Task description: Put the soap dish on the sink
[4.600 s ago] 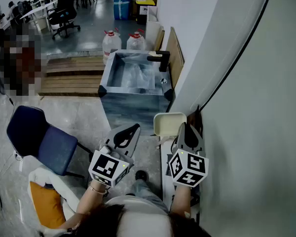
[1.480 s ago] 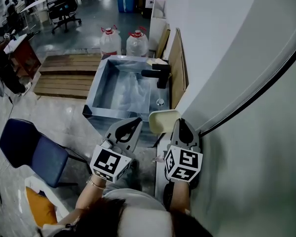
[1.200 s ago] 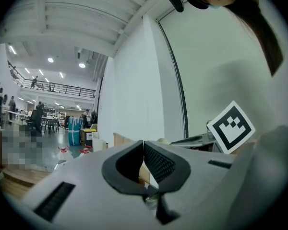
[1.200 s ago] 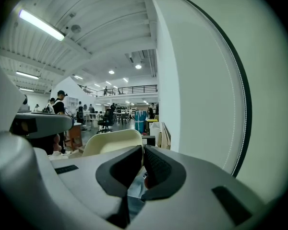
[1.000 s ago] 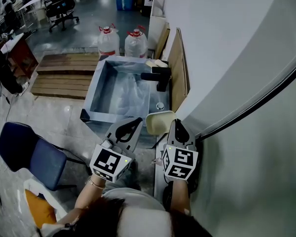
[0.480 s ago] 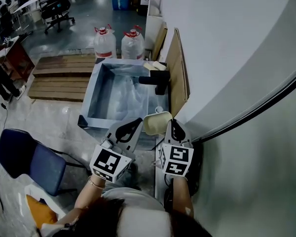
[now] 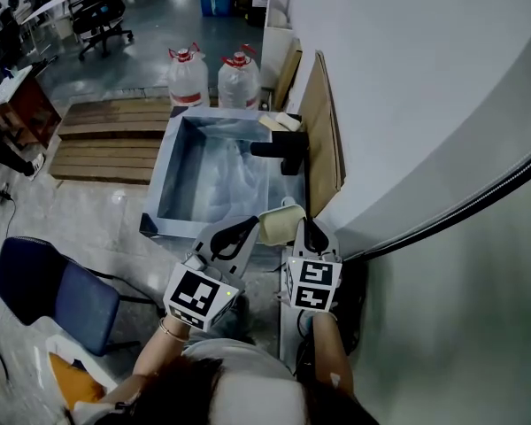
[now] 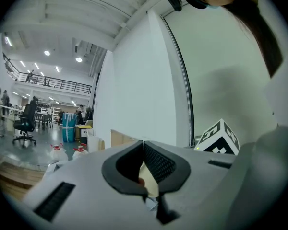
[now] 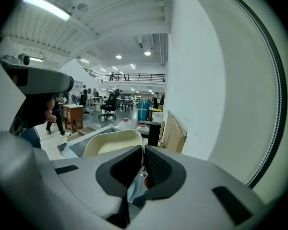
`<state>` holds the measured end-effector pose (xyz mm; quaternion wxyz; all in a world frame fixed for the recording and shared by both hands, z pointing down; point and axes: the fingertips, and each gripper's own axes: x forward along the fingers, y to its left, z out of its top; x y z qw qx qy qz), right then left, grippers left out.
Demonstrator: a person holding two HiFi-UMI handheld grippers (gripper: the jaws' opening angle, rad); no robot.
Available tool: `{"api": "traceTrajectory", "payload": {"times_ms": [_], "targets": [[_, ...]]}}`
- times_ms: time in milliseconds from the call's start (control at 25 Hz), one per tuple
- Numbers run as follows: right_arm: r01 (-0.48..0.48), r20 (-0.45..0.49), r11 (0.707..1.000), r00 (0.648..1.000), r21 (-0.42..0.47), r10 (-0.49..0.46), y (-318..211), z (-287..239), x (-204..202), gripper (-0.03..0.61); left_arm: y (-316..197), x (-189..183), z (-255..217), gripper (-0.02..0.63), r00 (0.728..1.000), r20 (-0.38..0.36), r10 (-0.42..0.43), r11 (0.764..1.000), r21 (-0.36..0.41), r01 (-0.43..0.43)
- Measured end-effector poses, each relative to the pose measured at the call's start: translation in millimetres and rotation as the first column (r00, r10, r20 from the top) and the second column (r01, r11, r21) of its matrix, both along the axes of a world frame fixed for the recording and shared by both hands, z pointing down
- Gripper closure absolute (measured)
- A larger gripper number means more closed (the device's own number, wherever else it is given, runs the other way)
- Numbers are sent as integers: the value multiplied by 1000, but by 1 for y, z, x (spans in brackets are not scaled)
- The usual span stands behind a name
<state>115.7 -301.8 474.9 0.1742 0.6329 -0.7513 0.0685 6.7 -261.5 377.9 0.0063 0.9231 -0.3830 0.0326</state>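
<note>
White wall [image 7: 407,104] runs down the right of the head view, a brown board [image 7: 323,144] leaning on it. Below, on the floor side: wooden pallet [image 7: 106,140], then a square grey sink [image 7: 170,162], basin open, black faucet [image 7: 283,149] on its wall-side rim. Two water bottles [image 7: 186,78] stand past the far rim. Soap dish [image 7: 279,222]: cream, rounded rectangle, held in the air over the sink's near rim, close to the near right corner, not resting on it. Hollow side faces up, slightly tilted. Long axis runs across the head view, left to right, roughly along the near rim. Right hand-held gripper [image 7: 305,230] sits at the dish's right end; the dish reaches left and forward from its tips toward the basin. In the right gripper view the jaws of the right hand-held gripper [image 9: 143,150] are pinched on the rim of the soap dish [image 9: 110,145], whose body spreads out to the left ahead of them. Left hand-held gripper [image 7: 245,227] hangs just beside the dish's left end; touching or not, cannot tell. In its own view the left hand-held gripper [image 8: 143,143] has its tips pressed together, nothing caught between them; a cream sliver shows through the gap below the tips.
</note>
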Motion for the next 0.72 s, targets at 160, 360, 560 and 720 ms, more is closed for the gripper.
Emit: {"api": "traceTrajectory", "payload": {"times_ms": [160,360,560,720], "targets": [[-2,-19,1000,1000,-22,1,-7,13,-1,541,-6,-1,3,604,1000,6,7,1000,-7,-7],[0,-35,999,999,-53,-2,-17,30,-1,541,-14,-2,7,604,1000,10,12,1000,-15,-11],[-3,-43,997,999,-78,0,-25,47,1,541,-21,-1,10,604,1000,3,7,999,-44,-7],[-2,-44,995,999,-100,-2,-31,60,2,541,-26,1,9,604,1000,16,16,1000,-22,-15]]}}
